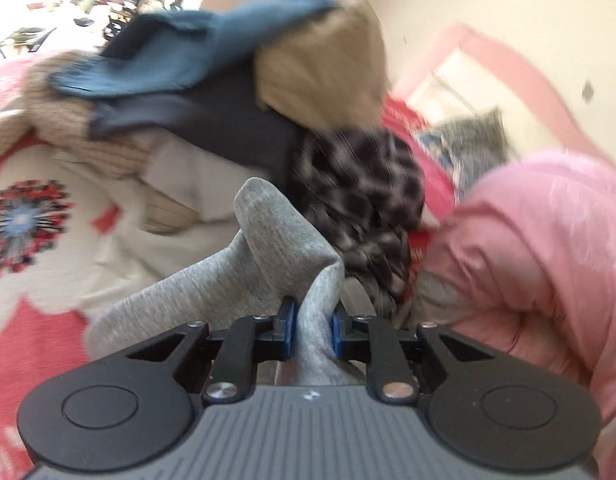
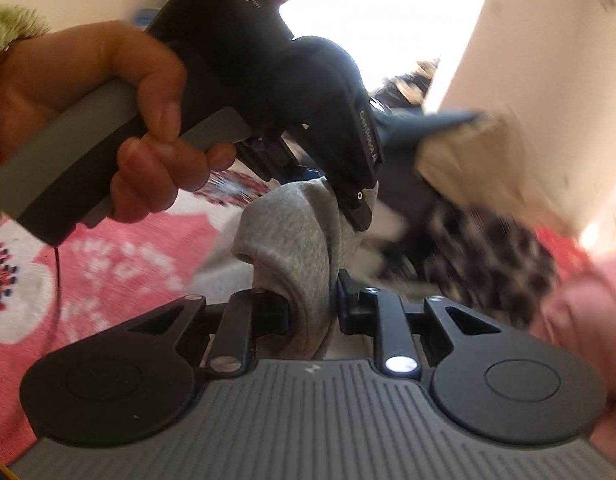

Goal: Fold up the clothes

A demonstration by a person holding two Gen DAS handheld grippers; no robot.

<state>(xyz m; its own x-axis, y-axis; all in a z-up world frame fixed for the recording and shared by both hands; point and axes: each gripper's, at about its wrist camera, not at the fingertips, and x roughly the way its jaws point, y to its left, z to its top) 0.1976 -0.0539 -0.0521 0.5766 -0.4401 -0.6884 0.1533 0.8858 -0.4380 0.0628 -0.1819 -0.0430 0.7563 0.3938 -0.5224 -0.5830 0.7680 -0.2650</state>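
Grey garment (image 1: 268, 272) hangs bunched above the near bedspread (image 1: 36, 320), pinched by left gripper (image 1: 312, 320) and right gripper (image 2: 312, 304); spread them apart evenly to flatten it first.

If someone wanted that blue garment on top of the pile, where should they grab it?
Judging from the left wrist view, take the blue garment by its flat end that hangs free over the pile's left side, coming in from the left. That edge looks thin and loose, while the rest lies against the tan piece.
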